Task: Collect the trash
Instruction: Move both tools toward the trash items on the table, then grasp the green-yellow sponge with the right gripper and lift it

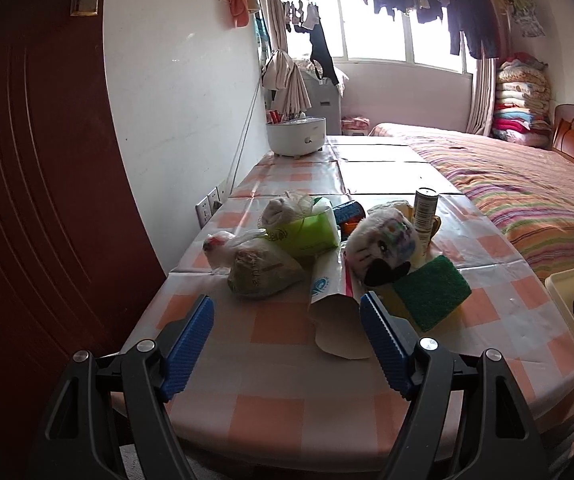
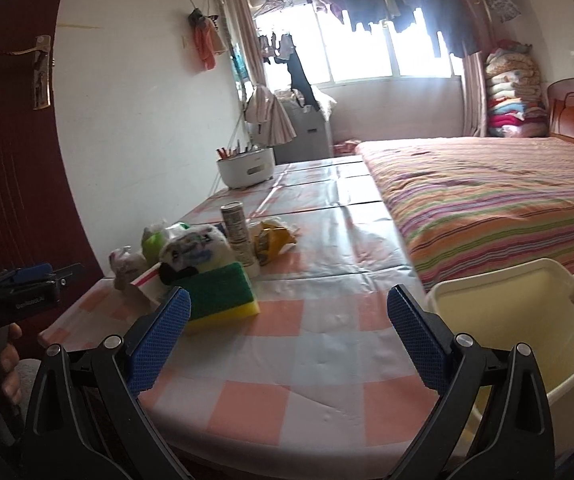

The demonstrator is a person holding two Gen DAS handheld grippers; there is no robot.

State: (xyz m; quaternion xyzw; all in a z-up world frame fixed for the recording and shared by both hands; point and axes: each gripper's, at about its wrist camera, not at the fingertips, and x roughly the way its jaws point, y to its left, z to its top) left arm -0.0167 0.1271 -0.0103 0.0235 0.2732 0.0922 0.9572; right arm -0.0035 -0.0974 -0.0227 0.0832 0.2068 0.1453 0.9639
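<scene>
A heap of clutter sits on the checked table (image 1: 279, 332): a tied plastic bag (image 1: 261, 268), a green tissue pack (image 1: 311, 232), a paper envelope (image 1: 335, 312), a plush toy (image 1: 383, 244), a green-and-yellow sponge (image 1: 433, 292) and a tall can (image 1: 425, 212). My left gripper (image 1: 287, 312) is open, just short of the bag and envelope, nothing between its blue pads. My right gripper (image 2: 289, 304) is open over bare tablecloth, the sponge (image 2: 221, 292) by its left finger. A cream bin (image 2: 527, 320) stands at the table's right edge.
A white pot (image 1: 297, 134) stands at the table's far end by the wall. A bed with a striped cover (image 1: 527, 188) runs along the right side. A dark red door (image 1: 27, 200) is on the left. A yellow wrapper (image 2: 271, 240) lies behind the can (image 2: 239, 232).
</scene>
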